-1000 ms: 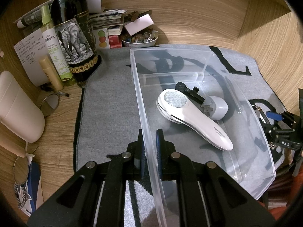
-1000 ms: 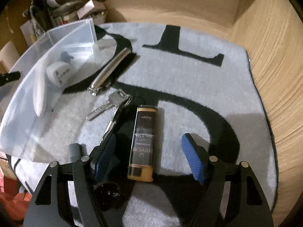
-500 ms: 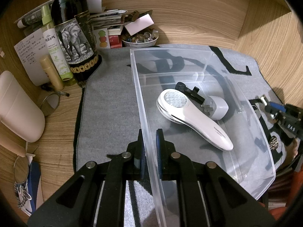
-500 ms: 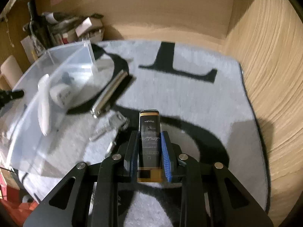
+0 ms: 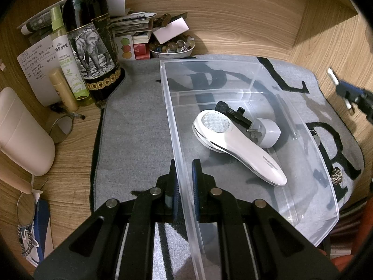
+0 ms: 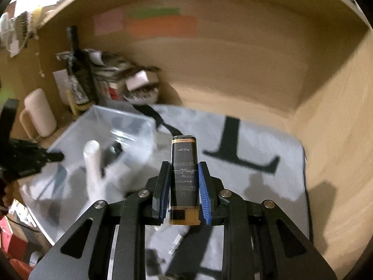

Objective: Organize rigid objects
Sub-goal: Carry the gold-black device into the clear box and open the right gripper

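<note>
Left gripper [image 5: 184,186]: I see a matte black frame with triangular cut-outs
Left fingers [image 5: 196,186]: black, faced with blue ribbed pads
Left screws: I count four round silver ones across the arms
Right gripper [image 6: 183,192]: I see the same black build, four silver screws
Right pads [image 6: 204,193]: bright blue, finely ribbed
Right gripper from my left camera: blurred, blue and black
</note>
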Demonstrator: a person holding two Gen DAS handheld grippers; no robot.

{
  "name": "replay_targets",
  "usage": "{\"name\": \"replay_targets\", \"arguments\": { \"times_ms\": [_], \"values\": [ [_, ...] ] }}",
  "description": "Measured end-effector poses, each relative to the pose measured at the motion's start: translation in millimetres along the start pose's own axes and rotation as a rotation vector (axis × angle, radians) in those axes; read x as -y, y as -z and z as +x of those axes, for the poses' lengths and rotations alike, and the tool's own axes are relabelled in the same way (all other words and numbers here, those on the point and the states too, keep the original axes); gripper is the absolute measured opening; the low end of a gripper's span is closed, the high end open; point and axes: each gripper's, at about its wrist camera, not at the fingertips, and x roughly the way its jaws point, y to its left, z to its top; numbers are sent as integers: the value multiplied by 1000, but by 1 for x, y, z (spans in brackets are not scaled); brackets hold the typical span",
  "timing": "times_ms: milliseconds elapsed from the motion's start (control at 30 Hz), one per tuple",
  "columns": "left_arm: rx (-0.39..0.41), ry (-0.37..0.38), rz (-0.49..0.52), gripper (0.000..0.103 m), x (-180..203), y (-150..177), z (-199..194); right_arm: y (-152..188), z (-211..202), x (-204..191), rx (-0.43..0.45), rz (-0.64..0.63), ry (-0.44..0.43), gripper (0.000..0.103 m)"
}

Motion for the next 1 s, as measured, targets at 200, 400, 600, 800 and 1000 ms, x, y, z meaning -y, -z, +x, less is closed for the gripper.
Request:
{"name": "replay_targets", "arguments": {
  "times_ms": [200, 400, 600, 800, 1000],
  "values": [
    [0, -1, 0, 10, 0, 0, 0, -20, -4, -34, 53, -74, -73, 22],
    [4, 6, -4, 10, -2, 0, -1, -23, 11, -74, 41, -124, -172, 22],
    [6, 9, -3, 10, -3, 0, -2, -19, 36, -108, -29, -190, -233, 22],
    [10, 17, -2, 10, -5, 1, -1, -15, 68, -123, -136, -249, -221, 22],
    [14, 20, 0, 10, -5, 1, 0, -12, 87, -124, -221, -281, -215, 22]
  ]
}}
